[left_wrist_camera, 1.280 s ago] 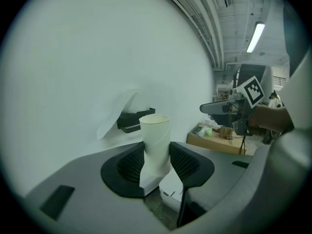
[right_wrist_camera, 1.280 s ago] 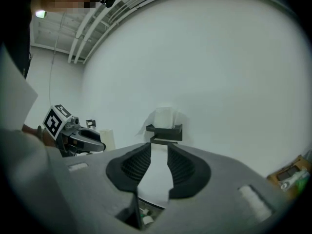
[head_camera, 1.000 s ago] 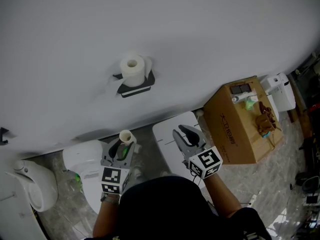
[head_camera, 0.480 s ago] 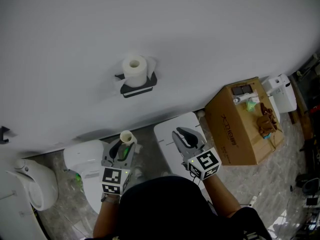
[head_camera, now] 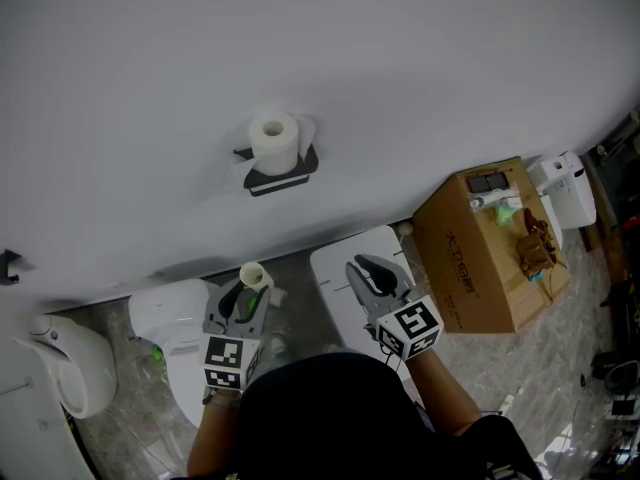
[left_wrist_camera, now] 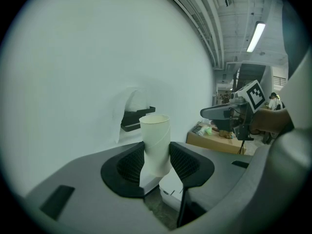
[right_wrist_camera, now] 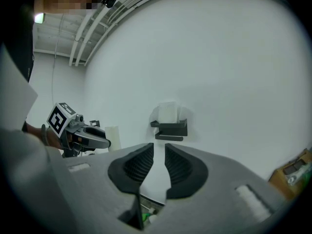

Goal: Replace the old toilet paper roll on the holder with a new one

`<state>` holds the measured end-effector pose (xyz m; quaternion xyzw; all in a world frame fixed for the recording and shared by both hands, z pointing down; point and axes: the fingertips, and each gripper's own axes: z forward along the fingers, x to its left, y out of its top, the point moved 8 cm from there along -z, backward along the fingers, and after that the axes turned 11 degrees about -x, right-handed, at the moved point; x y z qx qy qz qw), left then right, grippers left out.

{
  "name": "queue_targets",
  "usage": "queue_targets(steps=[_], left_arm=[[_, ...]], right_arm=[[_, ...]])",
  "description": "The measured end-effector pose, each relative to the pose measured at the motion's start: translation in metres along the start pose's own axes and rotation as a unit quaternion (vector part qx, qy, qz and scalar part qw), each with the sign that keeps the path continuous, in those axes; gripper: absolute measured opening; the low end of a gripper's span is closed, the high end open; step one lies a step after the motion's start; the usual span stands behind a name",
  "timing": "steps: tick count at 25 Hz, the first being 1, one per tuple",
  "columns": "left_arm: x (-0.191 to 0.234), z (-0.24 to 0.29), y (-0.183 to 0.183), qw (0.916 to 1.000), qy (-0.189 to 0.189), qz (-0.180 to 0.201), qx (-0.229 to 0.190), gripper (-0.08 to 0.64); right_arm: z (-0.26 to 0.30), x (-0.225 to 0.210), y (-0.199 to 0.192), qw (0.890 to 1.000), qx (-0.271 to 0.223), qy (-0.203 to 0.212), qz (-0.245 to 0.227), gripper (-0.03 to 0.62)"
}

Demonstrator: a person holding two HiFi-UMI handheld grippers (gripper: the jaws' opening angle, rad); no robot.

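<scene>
Gripping the bare cardboard tube point(left_wrist_camera: 156, 135) between its pads, the left gripper point(left_wrist_camera: 157, 156) is clamped on the tube's lower half, with the tube's long axis upright. The right gripper point(right_wrist_camera: 159, 154) is pinched together on nothing. A full paper roll point(head_camera: 274, 136) stands on end on the black holder point(head_camera: 283, 176) fixed to the wall point(head_camera: 420, 78). It lies ahead of and above both grippers, well apart from them (in the right gripper view it sits almost dead ahead past the jaws). The swap looks done, so the tube probably needs carrying away from the wall, and the left hand already has it.
</scene>
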<state>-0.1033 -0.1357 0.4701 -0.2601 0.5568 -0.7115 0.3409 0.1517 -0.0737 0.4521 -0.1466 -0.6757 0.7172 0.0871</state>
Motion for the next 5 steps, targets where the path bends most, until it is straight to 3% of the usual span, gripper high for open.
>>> queue_targets(steps=[5], left_arm=[[0.0012, 0.0016, -0.0006, 1.0, -0.001, -0.002, 0.0, 0.173]], right_arm=[[0.0009, 0.0003, -0.0028, 1.0, -0.002, 0.002, 0.005, 0.067]])
